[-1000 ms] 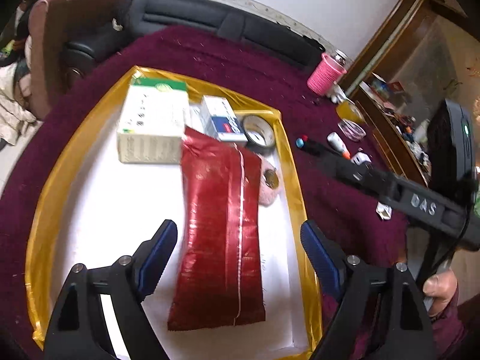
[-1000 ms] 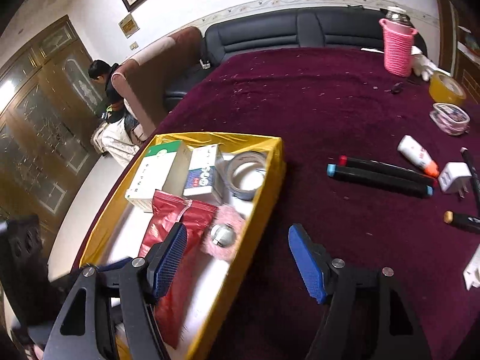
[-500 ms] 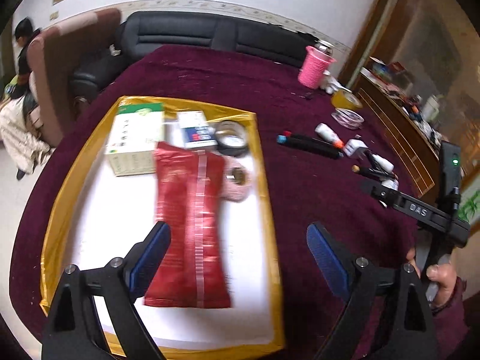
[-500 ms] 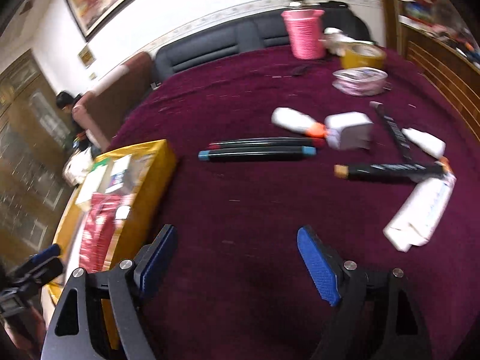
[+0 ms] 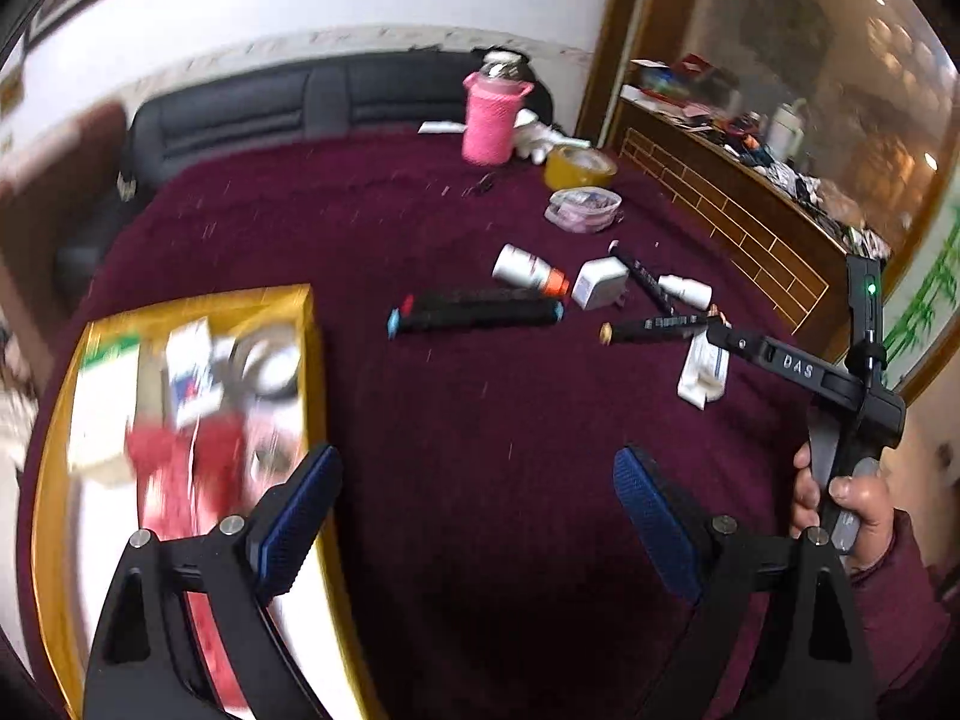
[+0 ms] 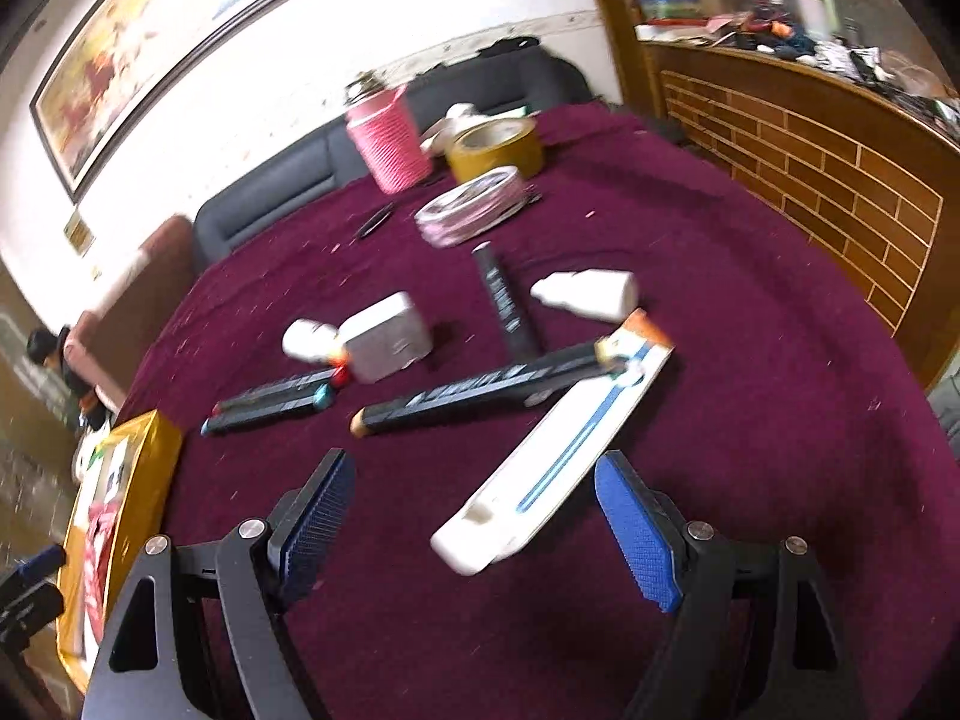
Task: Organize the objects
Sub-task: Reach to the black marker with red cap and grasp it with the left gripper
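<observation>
A: Which gripper is nearer the white tube (image 6: 555, 453)?

B: The right gripper (image 6: 474, 531). Its jaws are spread wide and empty, and the tube's near end lies between them on the maroon cloth (image 6: 750, 408).

A: Its long axis?

B: Diagonal, running from the jaws up and right toward the black marker (image 6: 480, 387) it touches. The left gripper (image 5: 477, 525), also wide and empty, hangs beside the yellow tray (image 5: 315, 360), well apart from the tube.

Home living rm: sofa (image 5: 312, 102), framed painting (image 6: 156, 54), wood cabinet (image 6: 840, 192).
</observation>
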Available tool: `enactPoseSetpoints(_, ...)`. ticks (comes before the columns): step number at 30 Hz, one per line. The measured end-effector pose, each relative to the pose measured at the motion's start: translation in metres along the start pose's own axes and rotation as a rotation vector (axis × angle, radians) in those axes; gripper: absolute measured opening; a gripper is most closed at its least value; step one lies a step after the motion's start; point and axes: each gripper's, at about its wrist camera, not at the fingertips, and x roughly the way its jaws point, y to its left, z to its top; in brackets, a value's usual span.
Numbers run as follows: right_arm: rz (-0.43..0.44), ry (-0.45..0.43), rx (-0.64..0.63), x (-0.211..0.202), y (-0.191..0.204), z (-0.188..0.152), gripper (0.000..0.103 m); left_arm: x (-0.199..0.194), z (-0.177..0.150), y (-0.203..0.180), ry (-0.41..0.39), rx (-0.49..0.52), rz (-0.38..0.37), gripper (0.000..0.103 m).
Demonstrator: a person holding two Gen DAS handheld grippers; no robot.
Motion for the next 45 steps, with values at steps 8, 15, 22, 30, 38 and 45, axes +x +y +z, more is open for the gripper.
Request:
enactPoseSetpoints(8, 0.045, -0.036, 0.097, 0.01, -0.03, 0.001, 0.086, 0.095, 0.067, -0.017, 0.059, 0.137, 0.007, 0.091)
enactPoseSetpoints(15, 0.096, 0.016, 0.091, 0.02, -0.03, 0.001, 0.089, 0.184, 0.098, -0.013, 0.19, 0.13, -0.039, 0.091)
enactPoseSetpoints(22, 0.111, 0.063, 0.084, 0.028, -0.028, -0.002, 0.09, 0.2, 0.08, -0.012, 0.314, 0.076, -0.28, 0.09)
enactPoseSetpoints(30, 0.108, 0.07, 0.071, 0.029, -0.027, -0.003, 0.091, 0.158, 0.041, -0.03, 0.326, 0.099, -0.329, 0.073)
enactPoseSetpoints(38, 0.094, 0.069, 0.05, 0.029, -0.024, -0.005, 0.092, 0.163, 0.052, -0.023, 0.275, -0.014, -0.291, 0.051)
enactPoseSetpoints(45, 0.095, 0.07, 0.051, 0.029, -0.024, -0.005, 0.092, 0.171, 0.055, -0.052, 0.242, 0.038, -0.161, 0.061)
